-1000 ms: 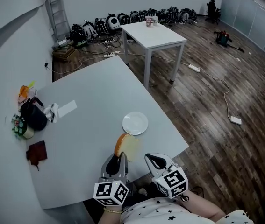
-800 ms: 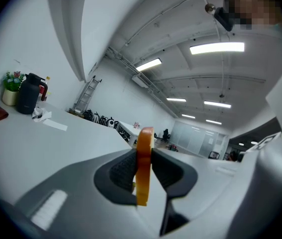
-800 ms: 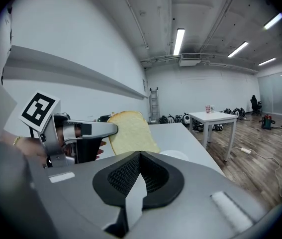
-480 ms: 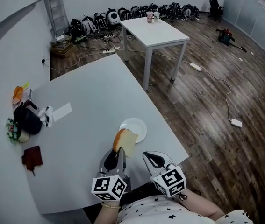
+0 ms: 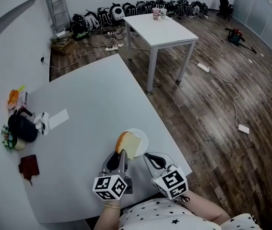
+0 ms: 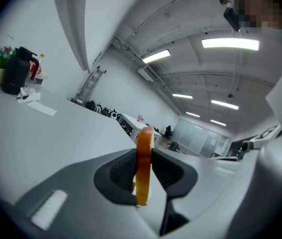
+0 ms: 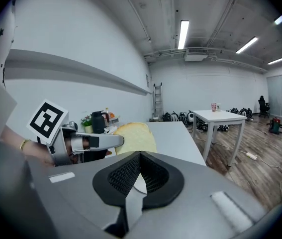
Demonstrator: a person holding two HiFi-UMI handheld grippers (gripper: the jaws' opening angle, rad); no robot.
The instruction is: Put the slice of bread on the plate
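A slice of bread [image 5: 129,144] with an orange-brown crust stands on edge between the jaws of my left gripper [image 5: 120,154], which is shut on it. In the head view the slice overlaps the near left part of the small white plate [image 5: 144,138] on the grey table; whether it touches the plate I cannot tell. In the left gripper view the bread [image 6: 143,158] shows edge-on between the dark pads. My right gripper [image 5: 150,158] hovers just right of the left one, shut and holding nothing. From the right gripper view [image 7: 140,176] the bread [image 7: 135,138] shows broadside, held by the left gripper [image 7: 112,140].
The plate lies close to the table's right edge [image 5: 174,150]. At the far left stand a black jug [image 5: 21,127], a small plant [image 5: 8,139], a dark red wallet [image 5: 29,166] and a white paper [image 5: 58,119]. A white table [image 5: 160,28] stands beyond, with cables across the wood floor.
Both grippers moved forward over the table. The bread, which was short of the plate, now overlaps its near edge. The left gripper's hold on the bread is unchanged.
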